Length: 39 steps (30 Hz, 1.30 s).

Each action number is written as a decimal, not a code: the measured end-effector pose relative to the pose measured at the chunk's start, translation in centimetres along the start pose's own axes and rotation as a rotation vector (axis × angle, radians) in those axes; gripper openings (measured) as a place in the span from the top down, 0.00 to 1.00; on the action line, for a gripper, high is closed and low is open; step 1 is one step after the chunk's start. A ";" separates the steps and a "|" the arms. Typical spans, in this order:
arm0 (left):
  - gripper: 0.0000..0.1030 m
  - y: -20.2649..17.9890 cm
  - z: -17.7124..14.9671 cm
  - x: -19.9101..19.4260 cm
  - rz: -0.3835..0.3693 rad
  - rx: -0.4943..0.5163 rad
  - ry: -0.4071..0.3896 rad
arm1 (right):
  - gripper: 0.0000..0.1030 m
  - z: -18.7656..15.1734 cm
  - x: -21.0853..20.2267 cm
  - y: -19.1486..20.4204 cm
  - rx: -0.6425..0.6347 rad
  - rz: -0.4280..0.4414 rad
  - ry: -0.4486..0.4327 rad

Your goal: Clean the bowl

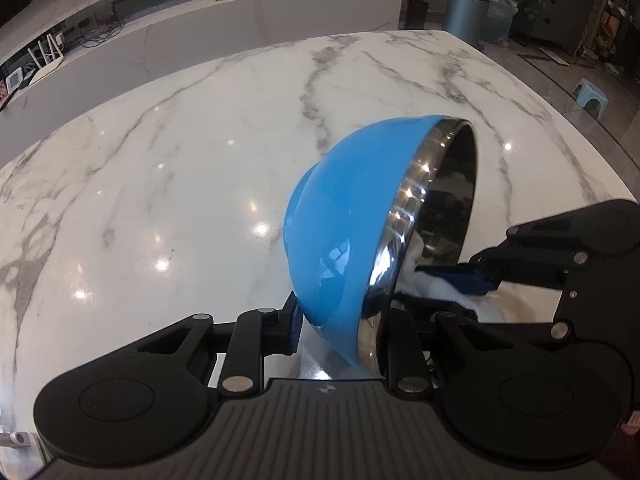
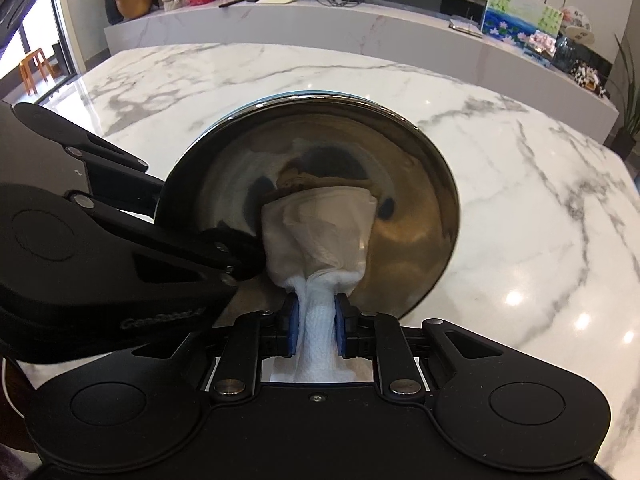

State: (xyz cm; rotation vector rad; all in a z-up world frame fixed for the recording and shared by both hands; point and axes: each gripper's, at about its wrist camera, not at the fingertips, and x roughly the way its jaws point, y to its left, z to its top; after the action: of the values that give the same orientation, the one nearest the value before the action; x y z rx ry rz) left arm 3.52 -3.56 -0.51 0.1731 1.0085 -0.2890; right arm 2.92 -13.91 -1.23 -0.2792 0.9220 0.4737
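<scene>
In the left wrist view, the left gripper (image 1: 340, 320) clamps the wall of the bowl (image 1: 344, 220) near its rim: the left finger's blue pad presses the blue outer shell and the other finger reaches inside past the steel rim, so the jaws are closed on the bowl wall. The bowl is held tilted on its side above the marble table (image 1: 160, 160), its opening turned toward the right of the fingers. There the right gripper (image 1: 452, 280) enters from the right edge, its blue-padded fingertip just at the bowl's mouth with a white paper towel (image 1: 436, 292) bunched beside it. In the right wrist view, the right gripper (image 2: 316, 324) has its two blue pads pinched tight on the twisted neck of the paper towel (image 2: 320, 232), whose loose wad spreads ahead of the fingertips and presses against the shiny steel inside of the bowl (image 2: 400, 168). The bowl's mouth faces the fingers straight on. The left gripper (image 2: 240, 256) comes in from the left and meets the bowl's rim just left of the towel.
</scene>
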 end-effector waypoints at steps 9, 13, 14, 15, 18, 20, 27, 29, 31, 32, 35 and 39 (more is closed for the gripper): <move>0.81 -0.1 0.1 -0.1 0.008 0.018 0.000 | 0.86 -0.2 -0.2 1.0 -0.123 -0.111 -0.032; 0.79 0.2 0.0 0.0 0.000 -0.009 -0.005 | 0.86 0.0 0.0 0.6 -0.067 -0.048 -0.015; 0.77 0.2 0.0 0.0 -0.002 -0.013 -0.005 | 0.86 0.0 0.1 0.6 -0.059 -0.040 -0.010; 0.77 0.3 0.0 0.1 -0.012 -0.019 -0.002 | 0.86 -0.1 0.1 0.7 -0.058 -0.038 -0.009; 0.77 0.2 -0.2 0.3 -0.037 -0.044 0.006 | 0.85 0.0 0.2 0.5 -0.030 -0.017 -0.001; 0.77 0.3 -0.2 0.4 -0.029 -0.045 0.007 | 0.85 0.1 0.1 0.3 0.005 0.015 0.003; 0.78 0.2 -0.2 0.4 -0.020 -0.032 0.013 | 0.85 0.1 -0.3 0.1 0.034 0.064 0.010; 0.78 0.2 -0.2 0.4 -0.020 -0.028 0.015 | 0.85 -0.1 -0.4 0.3 0.024 0.059 0.010; 0.78 0.2 -0.1 0.4 -0.017 -0.024 0.018 | 0.85 -0.4 -0.6 0.5 0.019 0.057 0.009; 0.78 0.2 -0.1 0.4 -0.015 -0.021 0.018 | 0.85 -0.5 -0.7 0.6 0.014 0.055 0.008; 0.78 0.0 -0.1 0.3 -0.004 -0.007 0.016 | 0.85 -0.6 -0.5 0.7 -0.003 0.042 0.005; 0.79 -0.1 -0.1 0.2 0.012 0.008 0.010 | 0.86 -0.6 -0.2 0.8 -0.043 -0.006 -0.002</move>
State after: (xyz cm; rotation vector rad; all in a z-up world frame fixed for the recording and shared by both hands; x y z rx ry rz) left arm 3.52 -3.67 -0.76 0.1880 1.0160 -0.2812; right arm 2.00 -13.54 -1.40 -0.3205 0.9094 0.4892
